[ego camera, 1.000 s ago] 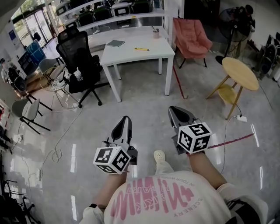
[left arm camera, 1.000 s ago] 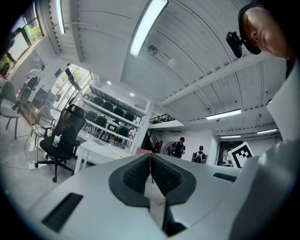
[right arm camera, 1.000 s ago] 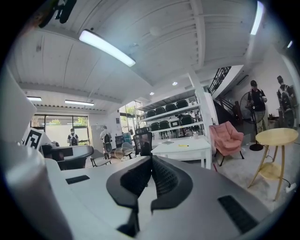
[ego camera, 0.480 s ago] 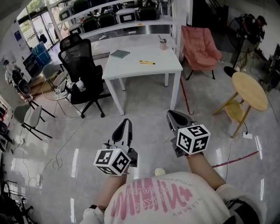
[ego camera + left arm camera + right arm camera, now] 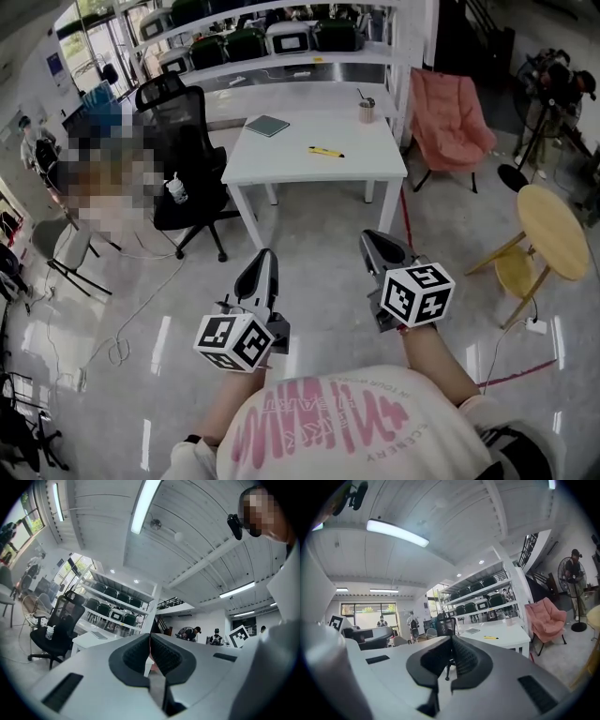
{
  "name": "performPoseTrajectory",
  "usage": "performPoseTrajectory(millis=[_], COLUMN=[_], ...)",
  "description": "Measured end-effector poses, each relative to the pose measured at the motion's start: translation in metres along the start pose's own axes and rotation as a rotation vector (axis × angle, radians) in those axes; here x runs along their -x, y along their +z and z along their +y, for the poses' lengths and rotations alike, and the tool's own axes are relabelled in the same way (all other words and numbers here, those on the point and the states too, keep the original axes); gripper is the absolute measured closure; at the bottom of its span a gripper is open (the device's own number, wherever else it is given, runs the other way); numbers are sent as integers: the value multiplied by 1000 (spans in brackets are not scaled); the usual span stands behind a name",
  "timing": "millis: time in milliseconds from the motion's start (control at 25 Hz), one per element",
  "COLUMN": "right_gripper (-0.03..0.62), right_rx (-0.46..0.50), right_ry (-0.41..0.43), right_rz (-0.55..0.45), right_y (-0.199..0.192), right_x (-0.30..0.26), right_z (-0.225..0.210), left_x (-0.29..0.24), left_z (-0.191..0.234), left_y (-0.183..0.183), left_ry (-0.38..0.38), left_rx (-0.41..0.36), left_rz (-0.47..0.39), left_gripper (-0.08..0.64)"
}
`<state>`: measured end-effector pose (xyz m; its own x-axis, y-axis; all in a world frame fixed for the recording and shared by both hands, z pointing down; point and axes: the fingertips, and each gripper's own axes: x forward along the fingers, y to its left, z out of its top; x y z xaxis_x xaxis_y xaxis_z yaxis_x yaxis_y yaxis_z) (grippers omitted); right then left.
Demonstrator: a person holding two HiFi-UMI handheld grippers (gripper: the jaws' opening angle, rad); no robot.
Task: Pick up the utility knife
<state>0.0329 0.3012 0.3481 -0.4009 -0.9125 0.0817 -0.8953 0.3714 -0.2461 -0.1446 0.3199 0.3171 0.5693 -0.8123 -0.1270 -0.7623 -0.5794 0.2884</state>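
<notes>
Utility knife [image 5: 325, 151] on white table [image 5: 281, 159], beside notebook [image 5: 267, 125]

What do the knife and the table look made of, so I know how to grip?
Knife: yellow body, likely plastic; too small to tell more. Table: smooth, matte white top, likely laminate or painted board; its white legs may be metal.

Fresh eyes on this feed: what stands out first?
The left gripper and right gripper, each bearing a marker cube, point forward in the foreground, shut and empty. Ahead stands a white table with the yellow utility knife lying toward its right side, and a pink armchair just right of it.
</notes>
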Motion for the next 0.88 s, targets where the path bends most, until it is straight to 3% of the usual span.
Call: performPoseTrajectory(millis=[560,880], right_gripper=[577,577], right_rx=[32,-21], right_ry=[10,-11], right_rz=[-36,15], right_y=[27,0], right_x=[-52,-67], right_z=[-44,-68], left_x=[-69,-95], left_z=[26,35], left_y=[2,-20], left_ry=[25,16], left_rx=[3,12], left_rz=[-50,-9], left_gripper=[535,535])
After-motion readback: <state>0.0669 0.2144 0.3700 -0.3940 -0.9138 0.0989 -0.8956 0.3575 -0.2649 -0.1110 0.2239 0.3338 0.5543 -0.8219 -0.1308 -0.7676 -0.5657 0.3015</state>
